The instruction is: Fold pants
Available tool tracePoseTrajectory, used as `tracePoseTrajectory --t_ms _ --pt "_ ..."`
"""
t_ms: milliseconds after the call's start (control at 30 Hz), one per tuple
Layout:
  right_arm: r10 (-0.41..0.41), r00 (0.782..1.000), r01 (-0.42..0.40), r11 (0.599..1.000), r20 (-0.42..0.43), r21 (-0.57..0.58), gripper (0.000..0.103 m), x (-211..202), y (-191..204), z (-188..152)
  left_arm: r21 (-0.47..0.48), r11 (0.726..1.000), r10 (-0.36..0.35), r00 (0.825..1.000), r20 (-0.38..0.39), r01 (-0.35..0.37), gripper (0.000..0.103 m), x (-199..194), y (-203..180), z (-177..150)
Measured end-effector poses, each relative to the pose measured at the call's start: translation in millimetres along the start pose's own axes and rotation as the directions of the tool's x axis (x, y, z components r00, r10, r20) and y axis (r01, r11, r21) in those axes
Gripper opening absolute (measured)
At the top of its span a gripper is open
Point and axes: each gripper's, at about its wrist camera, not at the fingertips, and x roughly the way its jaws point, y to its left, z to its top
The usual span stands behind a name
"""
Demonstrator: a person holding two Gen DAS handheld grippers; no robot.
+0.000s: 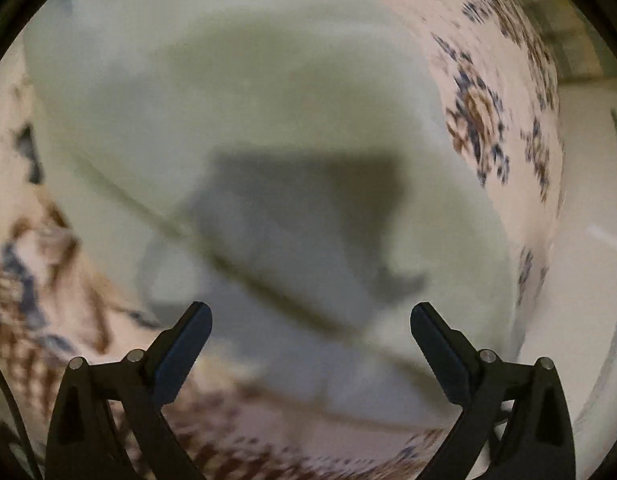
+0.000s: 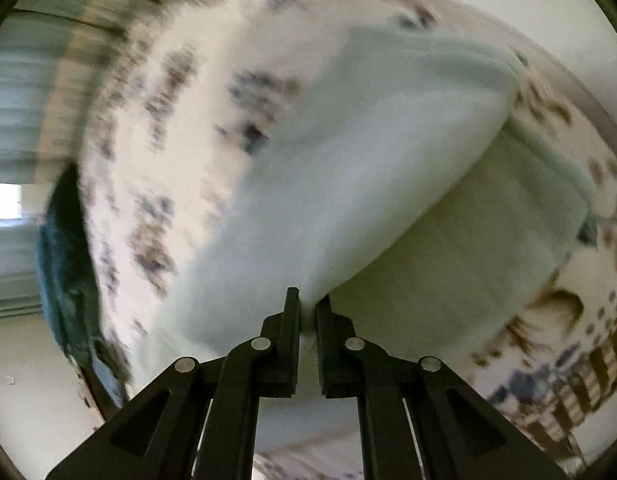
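Pale pants [image 2: 348,184] on patterned cloth [image 2: 156,184]

Between the left gripper [image 1: 311,320]'s spread fingers nothing stands; the pale pants [image 1: 236,120] lie flat below and ahead. A lifted fold of pants [image 2: 348,184] fills the view ahead of the right gripper [image 2: 307,300], while patterned cloth [image 2: 156,168] to its left lies bare.

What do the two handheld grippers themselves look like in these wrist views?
Both are matte black two-finger tools. The left gripper has angular link arms with triangular cut-outs, silver round pivot pins and flat dark, bluish-looking pads. The right gripper shows the same black links, cut-outs and silver pins. A thin dark cable runs at the left view's lower-left edge. No hands or sleeves appear.
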Motion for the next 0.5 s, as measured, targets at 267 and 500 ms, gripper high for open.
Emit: tracePoseTrajectory --t_ms 267,500 --pt "0.049 0.995 -0.035 0.987 -0.082 0.157 0.059 25 -49 12 -0.16 0.985 -0.053 0.998 0.034 0.058 0.065 30 21 11" --pt "0.148 0.989 -0.143 0.961 -0.005 0.238 0.056 30 -73 22 -0.092 0.996 -0.008 0.993 0.12 0.019 0.01 13 21 12"
